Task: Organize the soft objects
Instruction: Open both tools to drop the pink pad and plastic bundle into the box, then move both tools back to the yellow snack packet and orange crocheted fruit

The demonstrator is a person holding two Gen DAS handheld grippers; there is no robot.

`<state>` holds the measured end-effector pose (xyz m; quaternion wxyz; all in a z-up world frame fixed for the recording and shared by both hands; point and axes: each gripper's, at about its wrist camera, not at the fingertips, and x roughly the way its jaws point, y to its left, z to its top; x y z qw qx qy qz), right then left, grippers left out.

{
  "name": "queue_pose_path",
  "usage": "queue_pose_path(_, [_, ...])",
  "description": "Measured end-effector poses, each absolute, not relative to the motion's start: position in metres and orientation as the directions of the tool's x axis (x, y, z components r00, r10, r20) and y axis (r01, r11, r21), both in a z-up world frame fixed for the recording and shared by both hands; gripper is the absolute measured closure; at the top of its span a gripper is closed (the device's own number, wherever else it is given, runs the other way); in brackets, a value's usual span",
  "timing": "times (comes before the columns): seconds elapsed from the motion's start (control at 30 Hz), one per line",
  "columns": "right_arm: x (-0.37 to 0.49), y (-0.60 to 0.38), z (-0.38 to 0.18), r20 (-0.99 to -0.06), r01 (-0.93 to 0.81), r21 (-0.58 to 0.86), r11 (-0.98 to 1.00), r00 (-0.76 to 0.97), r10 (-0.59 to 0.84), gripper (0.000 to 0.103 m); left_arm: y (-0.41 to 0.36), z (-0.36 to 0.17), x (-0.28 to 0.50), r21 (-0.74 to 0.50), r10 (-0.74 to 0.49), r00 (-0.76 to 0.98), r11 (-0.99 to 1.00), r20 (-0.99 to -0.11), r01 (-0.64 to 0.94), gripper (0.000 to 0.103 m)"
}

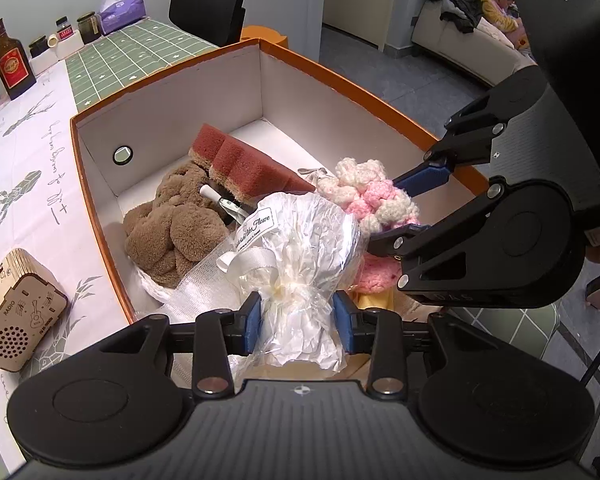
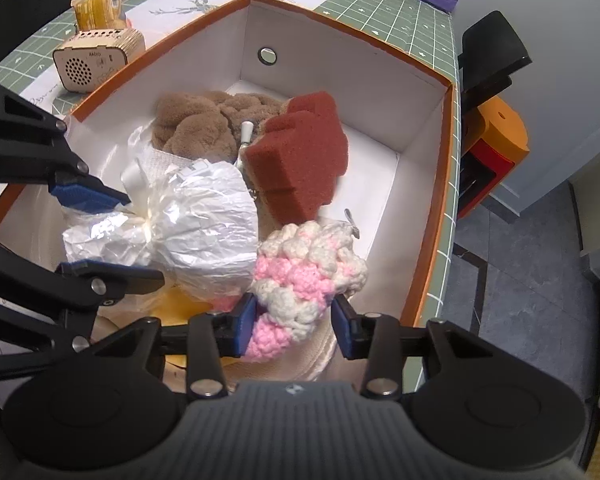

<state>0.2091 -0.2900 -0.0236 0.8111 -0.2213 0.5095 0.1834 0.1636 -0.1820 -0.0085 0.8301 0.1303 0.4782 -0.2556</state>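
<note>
Left gripper [image 1: 298, 322] jaws clenched on the twisted neck of a crinkled plastic-wrapped bundle [image 1: 304, 240], printed label visible only in the left view; right gripper [image 2: 294, 326] grasps a pink-and-white knitted piece [image 2: 304, 276]; both over the orange box [image 2: 444, 184]; beyond, red sponge [image 2: 300, 160], brown plush [image 2: 196, 124]; wooden radio [image 2: 96, 60] outside.

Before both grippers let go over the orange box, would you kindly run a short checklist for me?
1. Left gripper clamps the plastic-wrapped bundle at its tied neck: ok.
2. Right gripper clamps the pink-and-white crochet piece: ok.
3. Both items are inside the orange box rim: ok.
4. Bare floor on the box's right side for the crochet piece: ok.
5. Brown plush and red sponge already rest inside: ok.
6. What lies beneath the bundle: cannot tell.
</note>
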Motion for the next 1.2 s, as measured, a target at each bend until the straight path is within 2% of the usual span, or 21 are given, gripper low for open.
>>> queue_pose_path(0.07, [0.209, -0.290, -0.020, -0.908, -0.527, -0.186, 0.829, 0.416, 0.061, 0.056, -0.182, -0.006, 0.163, -0.019, -0.297, 0.419, 0.833, -0.858, 0.553, 0.055])
queue_pose_path(0.13, [0.209, -0.291, -0.013, -0.902, -0.525, -0.191, 0.829, 0.428, 0.063, 0.046, -0.182, -0.004, 0.162, -0.009, -0.295, 0.427, 0.832, -0.855, 0.555, 0.054])
queue_pose_path(0.4, [0.200, -0.290, 0.007, -0.885, -0.521, -0.251, 0.816, 0.466, 0.025, 0.038, -0.168, 0.015, 0.156, -0.016, -0.332, 0.467, 0.828, -0.819, 0.561, 0.037])
queue_pose_path(0.47, [0.196, -0.288, 0.010, -0.879, -0.517, -0.264, 0.814, 0.477, 0.019, 0.033, -0.164, 0.021, 0.151, -0.012, -0.342, 0.486, 0.827, -0.804, 0.562, 0.034])
queue_pose_path(0.5, [0.194, -0.286, 0.011, -0.873, -0.512, -0.276, 0.813, 0.488, 0.011, 0.027, -0.162, 0.024, 0.149, -0.009, -0.347, 0.497, 0.827, -0.796, 0.563, 0.033])
queue_pose_path(0.97, [0.147, -0.258, 0.042, -0.751, -0.421, -0.342, 0.840, 0.659, 0.025, 0.018, -0.103, 0.060, 0.112, -0.032, -0.394, 0.696, 0.881, -0.600, 0.471, 0.028])
queue_pose_path(1.1, [0.134, -0.241, 0.044, -0.717, -0.414, -0.337, 0.846, 0.695, 0.055, 0.009, -0.082, 0.062, 0.098, -0.041, -0.390, 0.740, 0.896, -0.549, 0.442, 0.025])
queue_pose_path(1.2, [0.127, -0.228, 0.045, -0.697, -0.417, -0.312, 0.854, 0.711, 0.092, 0.007, -0.065, 0.061, 0.089, -0.042, -0.376, 0.766, 0.908, -0.522, 0.417, 0.025])
